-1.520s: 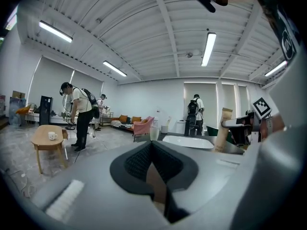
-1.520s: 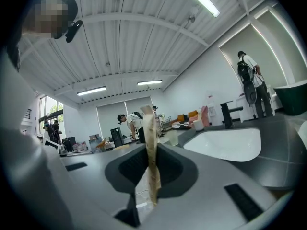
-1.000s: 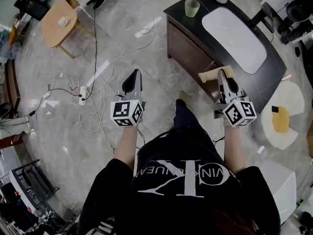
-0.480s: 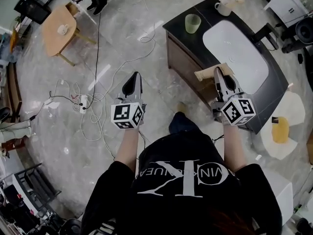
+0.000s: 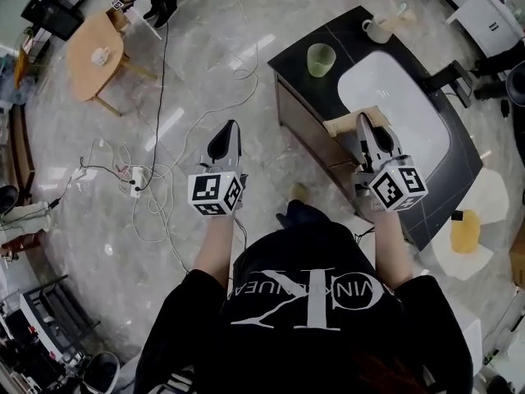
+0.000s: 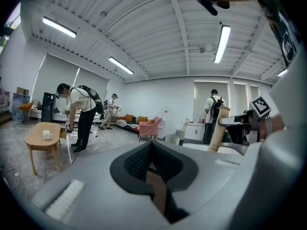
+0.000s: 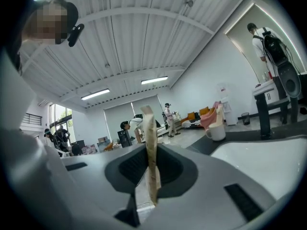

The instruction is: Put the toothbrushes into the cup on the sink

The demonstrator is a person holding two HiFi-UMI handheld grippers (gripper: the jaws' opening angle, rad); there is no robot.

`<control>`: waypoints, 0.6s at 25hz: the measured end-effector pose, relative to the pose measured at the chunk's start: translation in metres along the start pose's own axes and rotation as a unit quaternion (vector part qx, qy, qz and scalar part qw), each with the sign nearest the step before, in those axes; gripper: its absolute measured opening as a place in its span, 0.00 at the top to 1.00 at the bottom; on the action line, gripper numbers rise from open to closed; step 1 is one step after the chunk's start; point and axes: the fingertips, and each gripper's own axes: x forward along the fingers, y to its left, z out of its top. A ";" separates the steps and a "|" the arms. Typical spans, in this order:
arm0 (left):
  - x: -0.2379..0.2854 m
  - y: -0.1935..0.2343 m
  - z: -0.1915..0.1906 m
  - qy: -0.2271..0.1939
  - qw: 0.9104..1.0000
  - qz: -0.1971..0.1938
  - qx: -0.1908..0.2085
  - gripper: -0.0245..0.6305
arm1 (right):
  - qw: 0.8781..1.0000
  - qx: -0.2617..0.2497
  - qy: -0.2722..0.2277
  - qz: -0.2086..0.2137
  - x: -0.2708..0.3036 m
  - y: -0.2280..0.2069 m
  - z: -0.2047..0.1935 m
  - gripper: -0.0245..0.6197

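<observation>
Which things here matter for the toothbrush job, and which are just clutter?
Job: tan toothbrush packet in right gripper; green cup; white mug; sink.
Clutter: wooden table; power strip; yellow object.

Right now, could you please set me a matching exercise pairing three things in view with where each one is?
Things:
1. translucent green cup
2. flat tan cardboard packet
3. white power strip

Places:
A. on the grey marble floor
B. on the dark countertop
C. in the right tongs

Pairs: 1-B, 2-C, 3-A.
</observation>
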 end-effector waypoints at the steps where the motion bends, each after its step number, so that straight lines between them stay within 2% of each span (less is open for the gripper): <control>1: 0.006 0.000 0.000 0.001 1.000 0.000 0.000 0.95 | 1.000 0.001 0.001 0.001 0.005 -0.004 0.000 0.88; 15: 0.077 -0.010 0.002 0.000 1.000 -0.004 0.003 0.95 | 0.999 0.007 0.002 0.034 0.052 -0.041 0.011 0.88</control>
